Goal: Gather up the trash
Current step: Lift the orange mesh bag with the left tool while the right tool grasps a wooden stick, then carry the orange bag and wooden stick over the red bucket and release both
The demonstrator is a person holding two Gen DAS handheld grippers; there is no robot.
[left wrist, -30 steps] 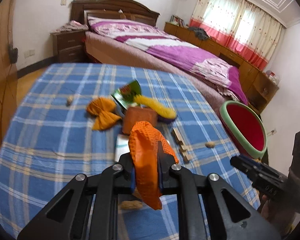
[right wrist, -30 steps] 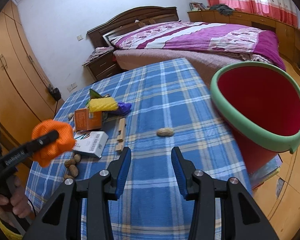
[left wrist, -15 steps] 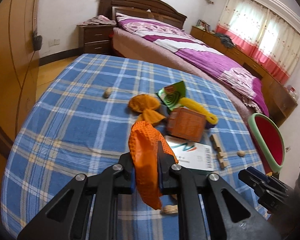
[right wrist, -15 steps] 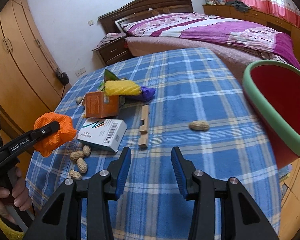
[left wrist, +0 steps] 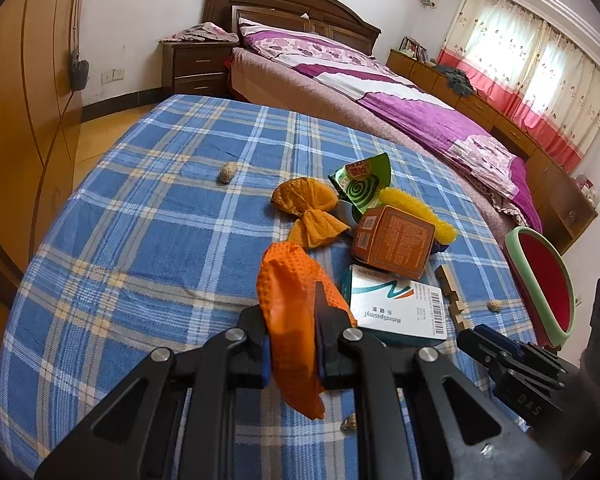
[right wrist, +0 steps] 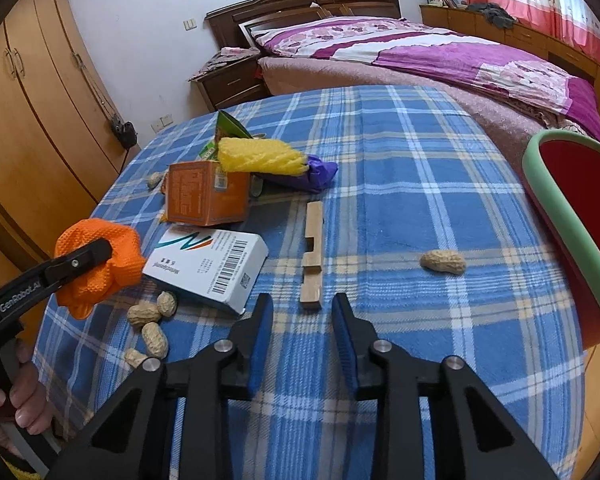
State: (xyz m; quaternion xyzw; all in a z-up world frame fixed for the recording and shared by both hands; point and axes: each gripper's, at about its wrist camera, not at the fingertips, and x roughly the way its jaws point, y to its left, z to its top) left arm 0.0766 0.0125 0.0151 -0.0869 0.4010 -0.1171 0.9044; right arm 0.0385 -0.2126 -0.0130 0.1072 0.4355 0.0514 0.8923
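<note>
Orange foam netting (left wrist: 292, 320), dimpled and soft, is what we are pinching tight in our left gripper (left wrist: 291, 350), its crumpled body bulging above and below the black fingers while it hangs over the near edge of the blue plaid tablecloth (left wrist: 140, 240). Our right gripper (right wrist: 302, 322) is holding nothing: its blue-padded jaws have just been closing and are standing at a narrow gap, hovering above the cloth with the notched wooden strip (right wrist: 312, 254) lying just beyond the tips. We are seeing a heap of litter near the table's middle: a glossy white carton (right wrist: 212, 268) with a barcode, an orange cardboard box (right wrist: 206, 194) tilted against it, a yellow foam sleeve (right wrist: 260, 156) over a purple wrapper (right wrist: 310, 170), a green printed packet (left wrist: 360, 184) and a twisted amber mesh (left wrist: 308, 212). Ridged peanut shells (right wrist: 152, 320) are clustering at the near left, and a lone peanut (right wrist: 443, 262) is lying to the right. At the far right edge, the red bin (right wrist: 576, 220) with its rounded green rim is tilting toward us.
</note>
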